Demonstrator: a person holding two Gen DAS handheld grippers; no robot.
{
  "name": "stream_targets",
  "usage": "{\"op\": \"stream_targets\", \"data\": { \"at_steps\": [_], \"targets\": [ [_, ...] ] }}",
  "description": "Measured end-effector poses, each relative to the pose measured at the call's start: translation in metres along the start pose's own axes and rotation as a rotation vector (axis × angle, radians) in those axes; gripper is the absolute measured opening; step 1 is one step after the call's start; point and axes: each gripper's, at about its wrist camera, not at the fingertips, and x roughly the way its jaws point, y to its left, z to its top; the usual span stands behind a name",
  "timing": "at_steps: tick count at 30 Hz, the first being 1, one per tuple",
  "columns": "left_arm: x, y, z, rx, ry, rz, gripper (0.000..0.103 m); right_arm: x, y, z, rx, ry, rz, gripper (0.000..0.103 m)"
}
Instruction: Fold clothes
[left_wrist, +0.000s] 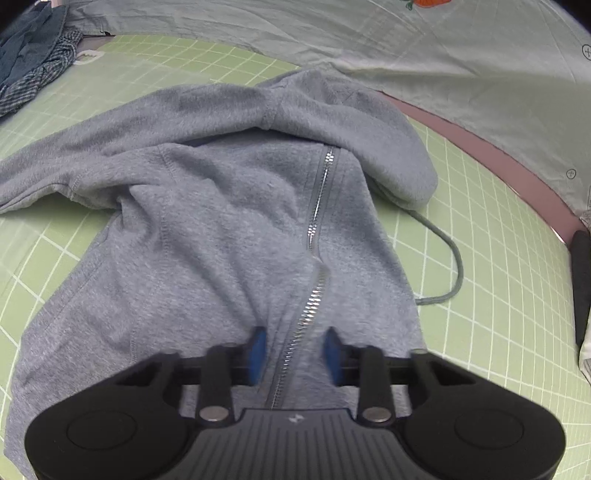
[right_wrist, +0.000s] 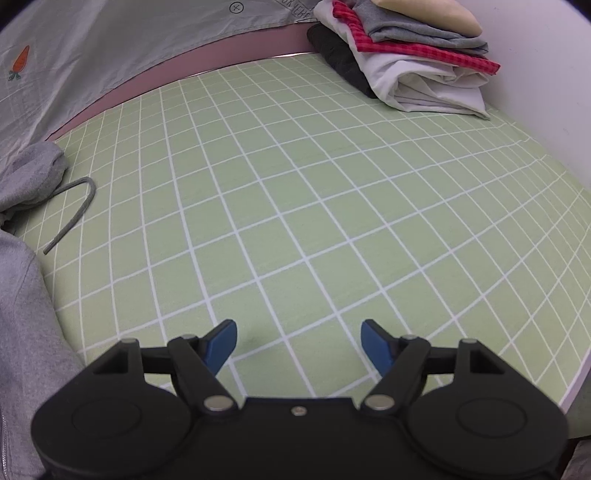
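Hoodie (left_wrist: 229, 221) rumpled on bench (right_wrist: 295, 221), left gripper (left_wrist: 295, 354) spread astride zipper (left_wrist: 314, 236), right gripper (right_wrist: 299, 343) spread over bare mat; pinch both layers squarely.

Green gridded mat (right_wrist: 295, 206), pale carrot-print sheet (right_wrist: 92, 55), pink edge strip (right_wrist: 207, 59)

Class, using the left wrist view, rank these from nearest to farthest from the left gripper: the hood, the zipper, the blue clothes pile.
1. zipper, runs up the middle, starting between the left gripper fingers.
2. hood, farther up, right of centre.
3. blue clothes pile, far upper-left corner.
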Motion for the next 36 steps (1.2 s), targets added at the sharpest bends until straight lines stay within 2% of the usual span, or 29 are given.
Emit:
{"op": "stream_targets", "data": {
  "at_steps": [1, 2, 6, 11, 15, 17, 21, 24, 31, 36],
  "targets": [
    [-0.002, 0.006, 0.001, -0.015, 0.0, -0.01, 0.014, 0.001, -0.002, 0.0, 0.003, 0.002, -0.002, 0.075],
    [-0.005, 0.012, 0.001, -0.031, -0.003, -0.02, 0.012, 0.002, -0.004, 0.0, 0.007, 0.003, -0.004, 0.075],
    [-0.028, 0.035, 0.004, -0.074, -0.043, -0.036, 0.01, 0.005, -0.01, 0.002, 0.02, 0.008, -0.011, 0.075],
    [-0.079, 0.076, 0.015, -0.138, -0.133, -0.049, 0.01, 0.006, 0.014, 0.006, 0.021, -0.01, 0.002, 0.075],
    [-0.115, 0.121, 0.034, -0.184, -0.239, 0.031, 0.01, 0.005, 0.047, 0.001, 0.012, -0.014, 0.031, 0.075],
    [-0.123, 0.153, 0.044, -0.209, -0.261, 0.078, 0.01, 0.002, 0.067, -0.004, 0.002, -0.018, 0.047, 0.075],
    [-0.119, 0.223, 0.054, -0.31, -0.225, 0.139, 0.01, -0.01, 0.112, -0.022, -0.021, -0.025, 0.077, 0.075],
    [-0.107, 0.256, 0.05, -0.317, -0.173, 0.144, 0.011, -0.02, 0.151, -0.037, -0.048, -0.026, 0.105, 0.071],
    [-0.084, 0.268, 0.052, -0.169, -0.087, 0.114, 0.012, -0.04, 0.232, -0.066, -0.073, -0.025, 0.207, 0.055],
    [-0.076, 0.284, 0.059, -0.16, -0.032, 0.045, 0.014, -0.05, 0.281, -0.078, -0.067, -0.019, 0.287, 0.048]
  ]
}}
